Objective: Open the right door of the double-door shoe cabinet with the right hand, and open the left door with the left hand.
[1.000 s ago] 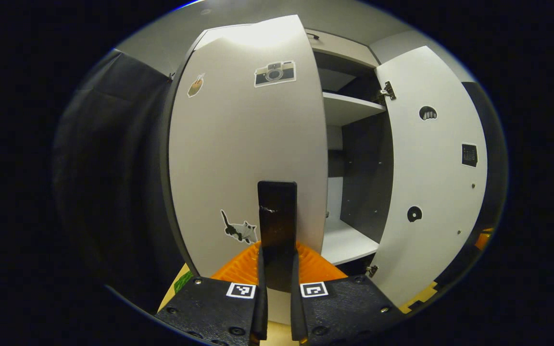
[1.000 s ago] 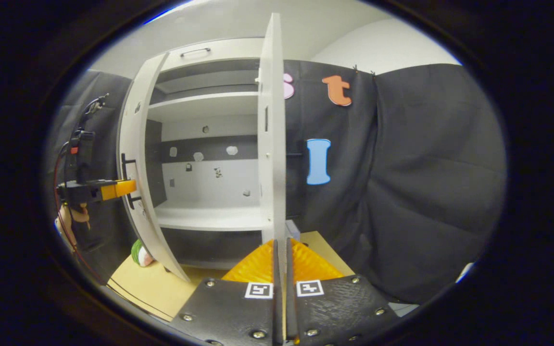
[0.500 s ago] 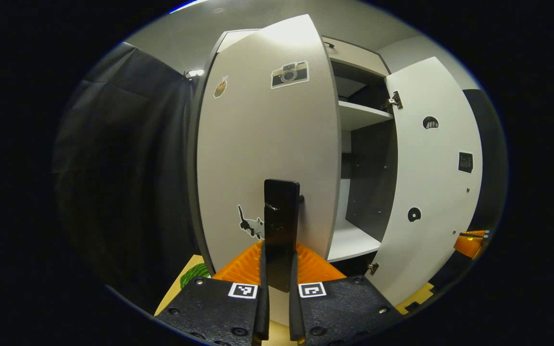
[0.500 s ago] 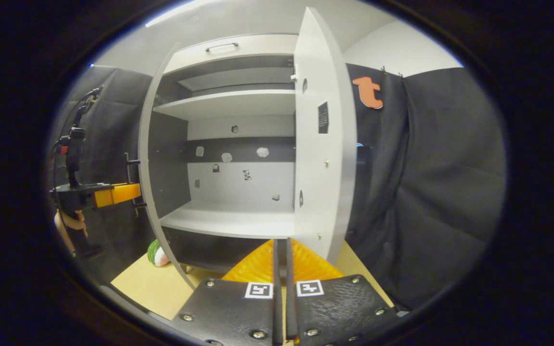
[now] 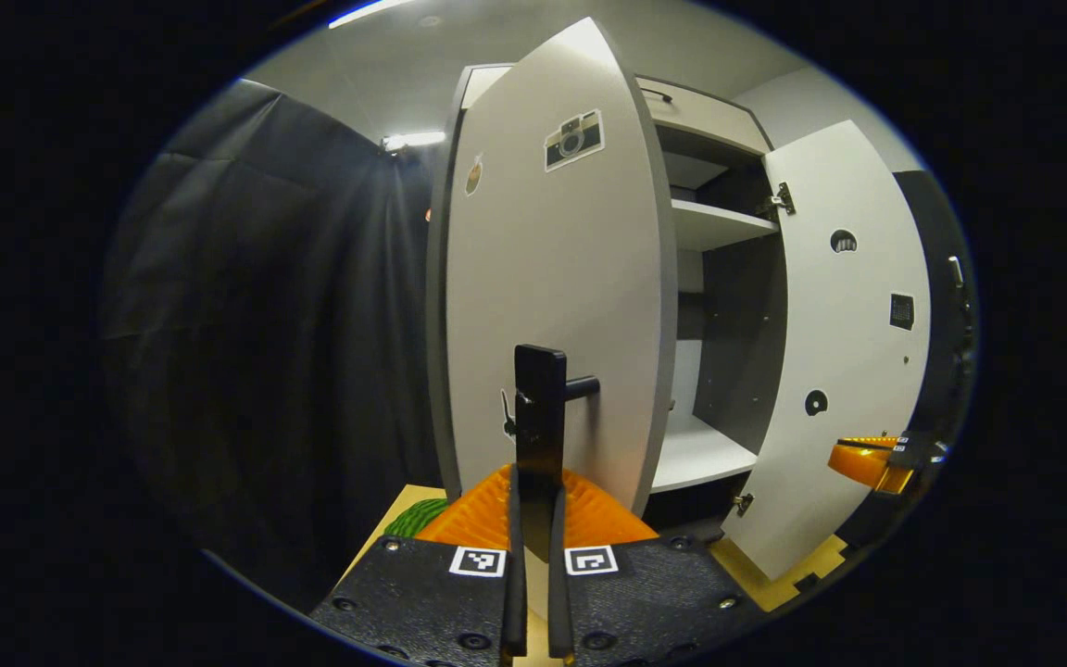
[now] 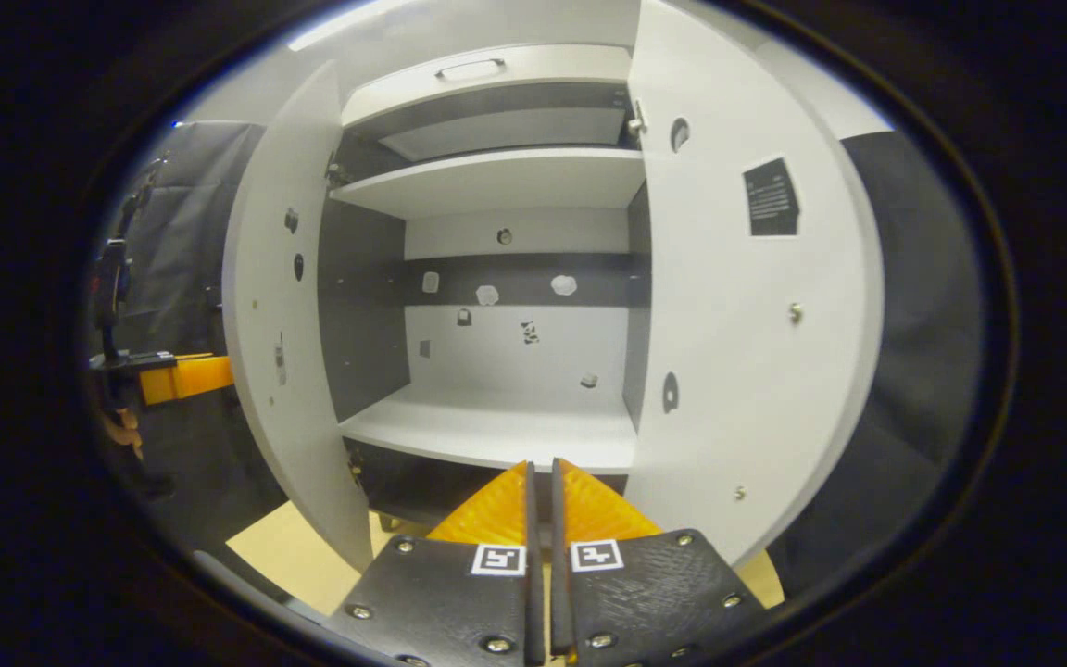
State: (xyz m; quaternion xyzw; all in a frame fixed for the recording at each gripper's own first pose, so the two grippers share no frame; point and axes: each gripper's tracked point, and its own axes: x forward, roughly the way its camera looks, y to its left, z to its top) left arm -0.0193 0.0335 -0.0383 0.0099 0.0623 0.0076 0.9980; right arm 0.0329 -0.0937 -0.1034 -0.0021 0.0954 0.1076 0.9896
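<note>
both doors of the shoe cabinet (image 6: pixel 496 176) stand well open, so the task looks nearly finished; the right door (image 6: pixel 746 352) is swung wide, its inner face with a dark label turned to the right gripper view, and the right gripper (image 6: pixel 541 519) sits low in front of the opening with its fingers pressed together on nothing, clear of that door; the left door (image 5: pixel 552 306) is swung out too, its sticker-covered outer face seen in the left gripper view; the left gripper (image 5: pixel 533 519) is clenched on the black door handle (image 5: pixel 540 417), both fingers pressing its bar from either side; what seems left is, at most, a little more swing on the left door and letting go of the handle; inside, the white lower shelf (image 6: pixel 496 426) and the upper shelf (image 6: pixel 496 185) are bare; a green striped object (image 5: pixel 418 519) lies on the tan floor (image 6: pixel 288 556) just beside the left door's foot, and the black curtain (image 5: pixel 265 324) hangs near behind that door, so it may brush the cloth if pulled further.
</note>
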